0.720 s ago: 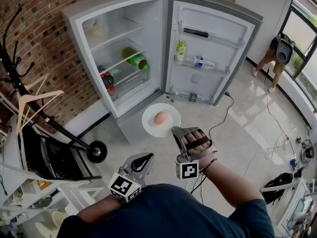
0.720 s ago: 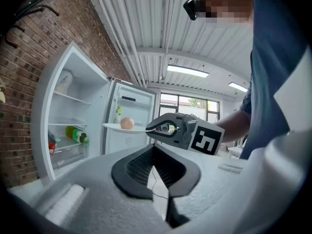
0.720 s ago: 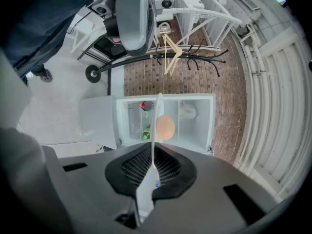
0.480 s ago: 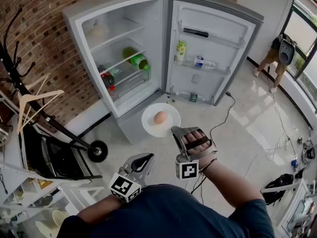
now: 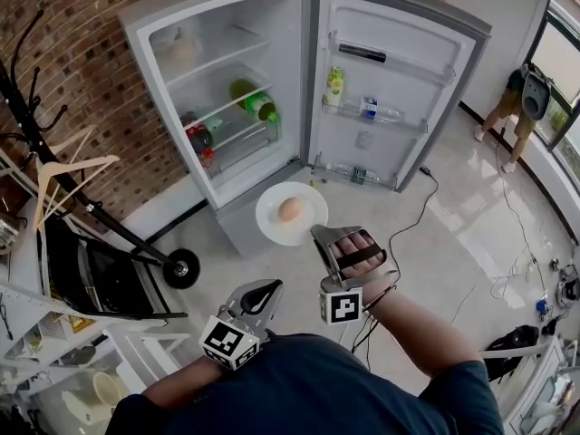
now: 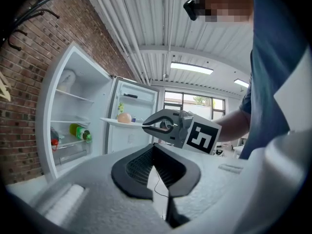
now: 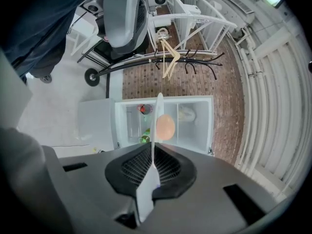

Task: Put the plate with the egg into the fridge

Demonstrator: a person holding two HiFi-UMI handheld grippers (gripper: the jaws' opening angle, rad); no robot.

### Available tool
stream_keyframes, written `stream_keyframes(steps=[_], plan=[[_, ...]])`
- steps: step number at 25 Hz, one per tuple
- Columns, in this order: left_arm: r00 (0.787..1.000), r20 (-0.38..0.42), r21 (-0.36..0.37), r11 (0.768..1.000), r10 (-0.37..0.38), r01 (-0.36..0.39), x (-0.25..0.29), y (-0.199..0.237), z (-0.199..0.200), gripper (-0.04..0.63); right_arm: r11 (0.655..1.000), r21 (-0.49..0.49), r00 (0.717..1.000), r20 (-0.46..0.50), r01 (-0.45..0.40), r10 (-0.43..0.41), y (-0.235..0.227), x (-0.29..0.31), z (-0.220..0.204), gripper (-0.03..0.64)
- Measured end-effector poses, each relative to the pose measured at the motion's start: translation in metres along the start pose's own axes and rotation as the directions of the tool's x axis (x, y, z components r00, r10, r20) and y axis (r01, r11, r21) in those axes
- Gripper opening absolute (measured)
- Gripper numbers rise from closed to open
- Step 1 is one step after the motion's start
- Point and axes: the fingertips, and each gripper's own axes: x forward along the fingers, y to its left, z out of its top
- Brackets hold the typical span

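A white plate (image 5: 308,202) with a brown egg (image 5: 290,209) on it hangs level in front of the open fridge (image 5: 181,25), below its lower shelves. My right gripper (image 5: 319,236) is shut on the plate's near rim. In the right gripper view the plate (image 7: 158,112) runs edge-on from between the jaws, with the egg (image 7: 165,127) beside it. My left gripper (image 5: 264,290) is held low by my body, shut, with nothing in it. From the left gripper view, the plate (image 6: 111,123) and egg (image 6: 124,117) show ahead.
The fridge door (image 5: 399,71) stands open to the right, with bottles on its racks. A green bottle (image 5: 258,105) and red-capped items (image 5: 199,141) lie on the inner shelves. A coat rack with hangers (image 5: 63,170) stands left; a cable (image 5: 410,216) trails on the floor.
The plate and my right gripper have moved slightly up and left toward the fridge, and the fridge looks a little nearer. The left gripper has stayed put.
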Motion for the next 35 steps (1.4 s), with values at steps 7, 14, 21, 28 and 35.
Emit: stream_keyframes(steps=[7, 14, 21, 28, 35], plan=[[0.999, 0.005, -0.013, 0.999, 0.037, -0.037, 0.007, 0.02, -0.003, 0.005, 1.0, -0.003, 1.0, 0.027, 0.012, -0.012, 0.004, 0.026, 0.003, 0.02], [0.999, 0.024, -0.024, 0.999, 0.035, -0.034, 0.028, 0.079, 0.001, 0.005, 1.0, -0.018, 0.999, 0.032, 0.005, -0.004, -0.005, 0.086, 0.008, 0.021], [0.999, 0.04, -0.007, 1.0, 0.004, -0.003, 0.06, 0.166, 0.022, 0.005, 1.0, -0.008, 1.0, 0.013, -0.003, 0.004, -0.027, 0.17, 0.01, 0.021], [0.999, 0.041, -0.008, 1.0, -0.024, 0.024, 0.08, 0.25, 0.038, 0.005, 1.0, -0.013, 0.999, -0.035, -0.022, 0.022, -0.037, 0.256, 0.009, 0.021], [0.999, 0.044, -0.021, 1.0, -0.019, 0.02, 0.092, 0.307, 0.044, 0.005, 0.999, 0.001, 0.999, -0.035, -0.039, 0.039, -0.049, 0.309, 0.019, 0.021]])
